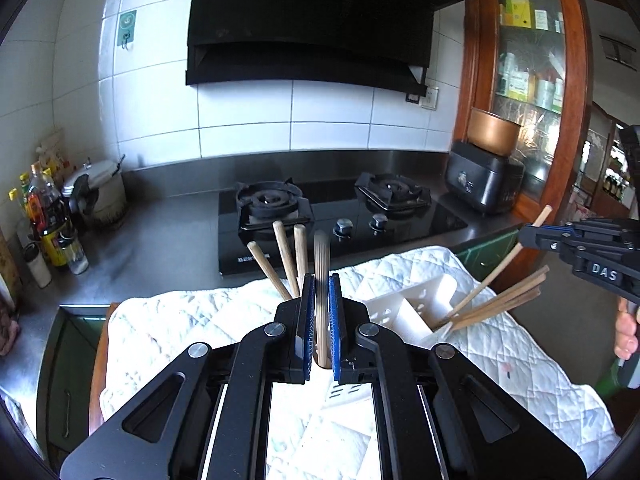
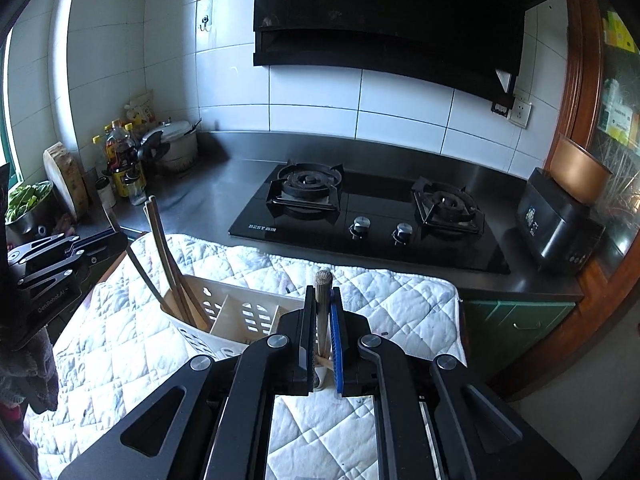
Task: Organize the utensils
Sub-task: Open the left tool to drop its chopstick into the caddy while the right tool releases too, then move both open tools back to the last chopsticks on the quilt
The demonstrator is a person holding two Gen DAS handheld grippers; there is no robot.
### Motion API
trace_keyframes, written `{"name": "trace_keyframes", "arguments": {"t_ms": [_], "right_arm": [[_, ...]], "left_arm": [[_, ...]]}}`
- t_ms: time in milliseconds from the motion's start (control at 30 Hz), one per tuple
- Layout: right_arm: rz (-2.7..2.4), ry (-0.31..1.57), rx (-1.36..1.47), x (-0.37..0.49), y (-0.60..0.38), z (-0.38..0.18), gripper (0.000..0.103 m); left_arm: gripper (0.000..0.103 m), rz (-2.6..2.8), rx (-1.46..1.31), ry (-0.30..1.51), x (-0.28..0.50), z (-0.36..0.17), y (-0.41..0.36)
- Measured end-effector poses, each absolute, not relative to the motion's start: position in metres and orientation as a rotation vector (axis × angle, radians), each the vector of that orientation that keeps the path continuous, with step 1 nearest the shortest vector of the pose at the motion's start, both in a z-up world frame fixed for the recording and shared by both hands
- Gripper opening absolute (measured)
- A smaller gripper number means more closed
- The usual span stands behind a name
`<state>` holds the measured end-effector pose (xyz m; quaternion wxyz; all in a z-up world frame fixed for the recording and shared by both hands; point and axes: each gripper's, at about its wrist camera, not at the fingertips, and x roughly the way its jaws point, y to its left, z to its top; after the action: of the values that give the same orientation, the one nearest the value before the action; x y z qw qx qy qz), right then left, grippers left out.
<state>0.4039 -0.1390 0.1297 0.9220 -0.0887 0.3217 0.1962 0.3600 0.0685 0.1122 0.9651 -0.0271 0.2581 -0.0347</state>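
Observation:
My left gripper [image 1: 320, 280] is shut on an upright wooden chopstick [image 1: 321, 256]; three more wooden sticks [image 1: 286, 258] rise just left of it. My right gripper [image 2: 322, 292] is shut on another wooden chopstick [image 2: 322, 300] held upright above the quilted cloth. A white slotted utensil holder [image 2: 240, 320] stands on the cloth with several chopsticks [image 2: 168, 264] leaning in its left compartment. In the left wrist view the holder [image 1: 408, 312] sits to the right, with the right gripper [image 1: 532, 236] above it. The left gripper [image 2: 116, 238] shows at the left of the right wrist view.
A white quilted cloth [image 2: 400, 292] covers the work surface. Behind it is a black two-burner gas hob [image 2: 360, 208] on a steel counter. Bottles [image 2: 122, 160] and a pot stand at the far left, a black rice cooker [image 2: 560, 216] at the right.

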Motion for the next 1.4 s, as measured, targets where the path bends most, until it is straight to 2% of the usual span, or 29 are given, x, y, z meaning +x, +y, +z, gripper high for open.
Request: {"name": "trace_keyframes", "arguments": {"t_ms": [267, 433, 633, 833, 1033, 1067, 1133, 1400], "right_arm": [[0.398, 0.666, -0.166, 0.405, -0.141, 0.126, 0.008], [0.391, 0.640, -0.150, 0.397, -0.149, 0.133, 0.027], [0.384, 0.590, -0.116, 0.372, -0.167, 0.145, 0.042], [0.392, 0.544, -0.109, 0.326, -0.185, 0.142, 0.051], [0.425, 0.549, -0.126, 0.274, -0.193, 0.115, 0.059], [0.429, 0.554, -0.132, 0.266, -0.193, 0.108, 0.061], [0.432, 0.566, -0.136, 0.252, -0.194, 0.092, 0.068], [0.443, 0.637, -0.162, 0.212, -0.188, 0.029, 0.070]], "left_arm": [[0.009, -0.081, -0.043, 0.527, 0.357, 0.109, 0.063], [0.009, -0.088, -0.042, 0.521, 0.351, 0.112, 0.061], [0.010, -0.089, -0.051, 0.510, 0.334, 0.121, 0.061], [0.010, -0.112, -0.083, 0.504, 0.300, 0.118, 0.060], [0.011, -0.134, -0.104, 0.531, 0.263, 0.097, 0.055], [0.015, -0.137, -0.107, 0.533, 0.256, 0.091, 0.053], [0.052, -0.136, -0.124, 0.535, 0.243, 0.081, 0.051], [0.051, -0.122, -0.123, 0.562, 0.199, 0.038, 0.044]]}}
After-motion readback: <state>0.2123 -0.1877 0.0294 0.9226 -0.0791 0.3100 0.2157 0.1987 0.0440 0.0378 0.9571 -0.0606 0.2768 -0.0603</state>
